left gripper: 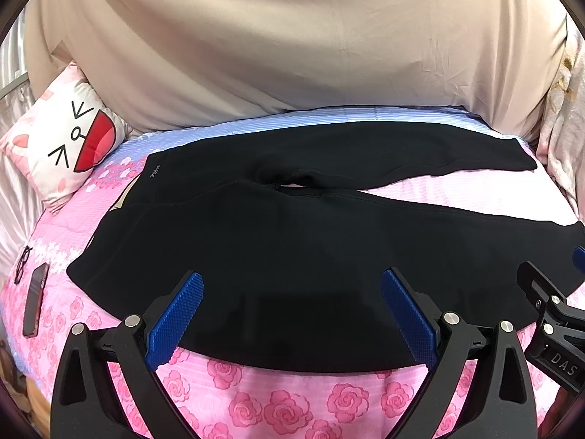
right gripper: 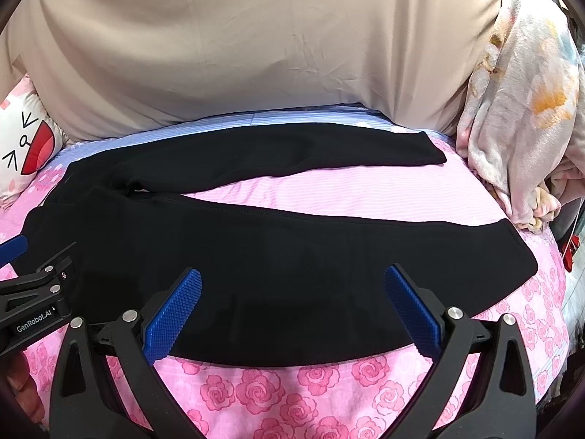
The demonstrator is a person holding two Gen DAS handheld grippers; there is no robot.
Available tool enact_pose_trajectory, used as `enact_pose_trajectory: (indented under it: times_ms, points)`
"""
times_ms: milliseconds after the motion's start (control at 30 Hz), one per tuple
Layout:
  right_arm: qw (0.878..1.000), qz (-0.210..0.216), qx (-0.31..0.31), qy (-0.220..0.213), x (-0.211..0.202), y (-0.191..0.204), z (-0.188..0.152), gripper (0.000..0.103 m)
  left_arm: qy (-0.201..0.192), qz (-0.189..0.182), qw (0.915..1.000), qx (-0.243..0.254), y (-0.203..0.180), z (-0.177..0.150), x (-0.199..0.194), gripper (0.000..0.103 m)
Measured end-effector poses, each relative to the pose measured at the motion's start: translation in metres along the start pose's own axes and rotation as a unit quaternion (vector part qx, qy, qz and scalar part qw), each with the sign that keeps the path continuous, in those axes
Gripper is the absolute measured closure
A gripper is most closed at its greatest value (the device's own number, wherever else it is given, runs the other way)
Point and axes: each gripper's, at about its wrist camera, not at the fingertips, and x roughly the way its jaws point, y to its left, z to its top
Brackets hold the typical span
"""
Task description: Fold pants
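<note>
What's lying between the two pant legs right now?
Only bare pink striped bedsheet between the legs of the black pants, clearest in the right wrist view.

Black pants (left gripper: 292, 256): plain dark knit, small pale logo near waistband. Spread flat, unfolded, lengthwise across the view. Waistband at left end, both legs running right, parted in a narrow V from the crotch. Far leg slimmer-looking, cuff squared off; near leg broad, its hem at the right edge.

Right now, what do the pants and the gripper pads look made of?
Pants: matte black knit, probably stretchy; they lie limp with soft edges. Pads: blue, likely rubber or plastic, with a fine ribbed grid texture.
</note>
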Motion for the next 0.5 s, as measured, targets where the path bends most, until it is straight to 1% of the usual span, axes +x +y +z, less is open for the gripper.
enact_pose_trajectory:
  times_ms: [100,167,233,300,333,400,433,500]
  points:
    - [1.0,0.006,0.002,-0.001,0.002,-0.002,0.002,0.005,-0.001,-0.002,1.0,0.002,0.001,0.002,0.002,0.006]
    - [0.999,0.031,0.012,0.0,0.009,-0.013,0.008,0.005,-0.002,-0.008,1.0,0.001,0.007,0.009,0.006,0.006]
    - [0.998,0.055,0.025,0.013,0.023,-0.033,0.02,0.005,0.003,-0.036,0.9994,-0.004,0.024,0.024,0.015,0.006]
    - [0.996,0.073,0.043,0.014,0.044,-0.07,0.04,0.005,0.01,-0.061,0.9979,-0.019,0.047,0.043,0.03,0.006]
    - [0.996,0.073,0.05,0.012,0.055,-0.089,0.051,0.005,0.015,-0.058,0.9976,-0.033,0.067,0.058,0.044,0.006]
    - [0.996,0.06,0.064,0.014,0.089,-0.134,0.08,0.005,0.015,-0.038,0.9981,-0.047,0.092,0.078,0.066,0.006]
    - [0.996,0.044,0.072,0.023,0.113,-0.16,0.099,0.005,0.016,-0.01,0.9985,-0.051,0.108,0.092,0.084,0.006]
    - [0.996,0.02,0.076,0.036,0.147,-0.192,0.122,0.005,0.026,0.039,0.9978,-0.046,0.141,0.113,0.122,0.006]
